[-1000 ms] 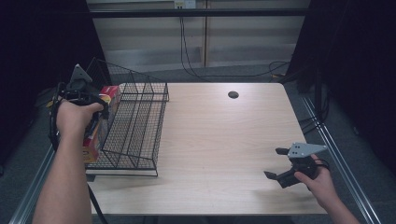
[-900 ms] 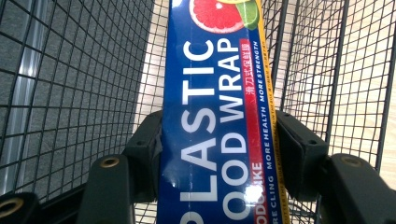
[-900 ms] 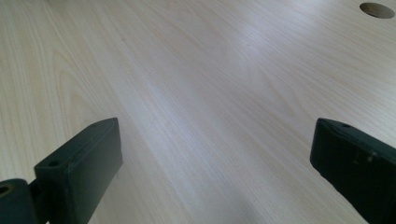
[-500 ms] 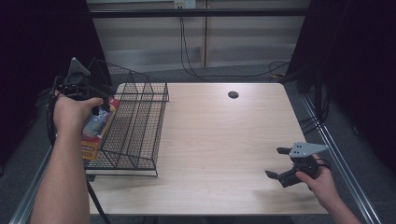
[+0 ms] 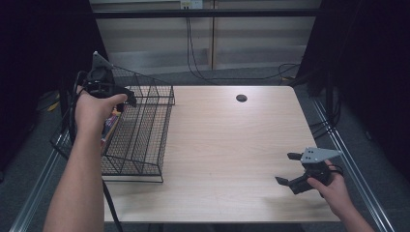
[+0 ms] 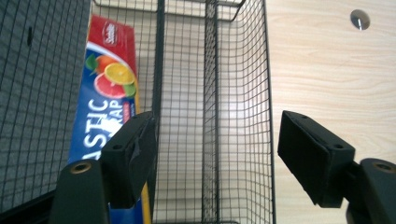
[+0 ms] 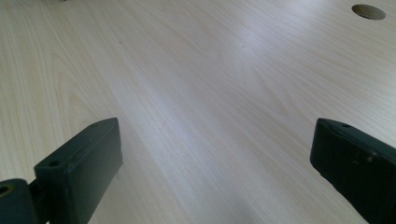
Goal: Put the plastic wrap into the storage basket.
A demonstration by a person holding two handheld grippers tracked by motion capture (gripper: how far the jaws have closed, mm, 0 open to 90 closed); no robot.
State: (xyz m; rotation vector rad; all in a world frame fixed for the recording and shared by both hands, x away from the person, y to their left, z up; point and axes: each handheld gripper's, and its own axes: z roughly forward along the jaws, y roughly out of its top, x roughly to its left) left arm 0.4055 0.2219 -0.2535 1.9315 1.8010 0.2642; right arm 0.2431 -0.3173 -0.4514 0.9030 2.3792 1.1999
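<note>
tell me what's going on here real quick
A person works at a wooden table with a gripper in each hand. The left gripper hangs above a black wire basket at the table's left edge; its jaws have just been opening and nothing is between them. A box of plastic wrap lies in the basket's outer compartment. The right gripper rests open near the table's front right corner, holding nothing.

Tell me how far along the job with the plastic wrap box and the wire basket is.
Done: the plastic wrap box lies in the wire basket. In hand: the left gripper, jaws just opened, is clear of the box. Left: seemingly nothing; the right gripper waits open above the table.
</note>
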